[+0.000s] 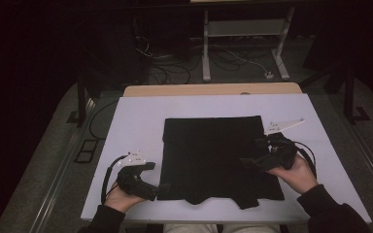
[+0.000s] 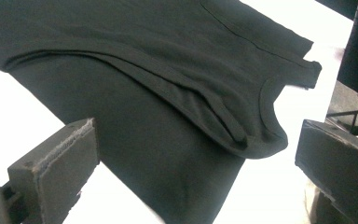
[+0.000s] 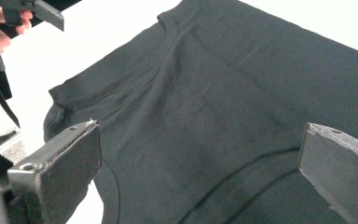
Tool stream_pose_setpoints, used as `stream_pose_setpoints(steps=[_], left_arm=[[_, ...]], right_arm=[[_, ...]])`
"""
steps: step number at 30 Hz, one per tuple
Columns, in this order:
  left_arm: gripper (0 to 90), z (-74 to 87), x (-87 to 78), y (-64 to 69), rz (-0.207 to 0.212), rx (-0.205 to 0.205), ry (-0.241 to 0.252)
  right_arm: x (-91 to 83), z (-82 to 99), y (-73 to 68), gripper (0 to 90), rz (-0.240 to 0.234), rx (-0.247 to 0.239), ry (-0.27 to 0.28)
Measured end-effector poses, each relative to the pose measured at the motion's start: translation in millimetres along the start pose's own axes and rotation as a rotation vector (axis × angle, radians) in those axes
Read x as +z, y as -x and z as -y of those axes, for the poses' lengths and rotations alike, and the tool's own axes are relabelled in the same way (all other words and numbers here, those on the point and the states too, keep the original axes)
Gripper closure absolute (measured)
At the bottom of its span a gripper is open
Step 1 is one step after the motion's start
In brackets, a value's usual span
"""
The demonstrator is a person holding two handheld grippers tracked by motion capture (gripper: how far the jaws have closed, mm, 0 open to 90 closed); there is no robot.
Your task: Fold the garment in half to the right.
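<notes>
On the white table (image 1: 136, 116), my left gripper (image 1: 143, 167) and right gripper (image 1: 257, 154), jaws apart, flank the folded black T-shirt (image 1: 213, 155); likely next, pinching edges for another fold.

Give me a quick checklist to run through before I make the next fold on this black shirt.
1. Left tongs open, nothing held: ok, the jaws stand wide apart in the left gripper view.
2. Right tongs open, nothing held: ok, the jaws stand apart over the cloth in the right gripper view.
3. Black shirt lying flat on the white table: mostly ok, a fold ridge runs across it.
4. Neckline on the near edge, towards you: ok.
5. Sleeves tucked in: ok, the outline looks roughly square.
6. Layers underneath lying even: cannot tell.
</notes>
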State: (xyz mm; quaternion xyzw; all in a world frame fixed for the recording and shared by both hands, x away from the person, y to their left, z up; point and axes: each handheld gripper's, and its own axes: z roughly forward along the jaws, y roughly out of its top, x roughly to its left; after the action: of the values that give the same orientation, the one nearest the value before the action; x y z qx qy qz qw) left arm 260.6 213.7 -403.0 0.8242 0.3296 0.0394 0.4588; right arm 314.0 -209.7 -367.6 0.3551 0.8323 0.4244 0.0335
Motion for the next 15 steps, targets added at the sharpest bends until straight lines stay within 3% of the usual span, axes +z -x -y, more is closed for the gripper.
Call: stream_pose_setpoints(steps=[5,15], left_arm=[[0.0,2.9,-6.0,-3.9,-0.027,-0.013,0.035],[0.0,9.5,-12.2,-6.6,-0.063,-0.02,0.056]], right_arm=[[6.9,-15.3,0.3,0.0,0.006,-0.015,0.003],[30.5,-45.9,2.8,0.0,0.016,-0.046,-0.012]])
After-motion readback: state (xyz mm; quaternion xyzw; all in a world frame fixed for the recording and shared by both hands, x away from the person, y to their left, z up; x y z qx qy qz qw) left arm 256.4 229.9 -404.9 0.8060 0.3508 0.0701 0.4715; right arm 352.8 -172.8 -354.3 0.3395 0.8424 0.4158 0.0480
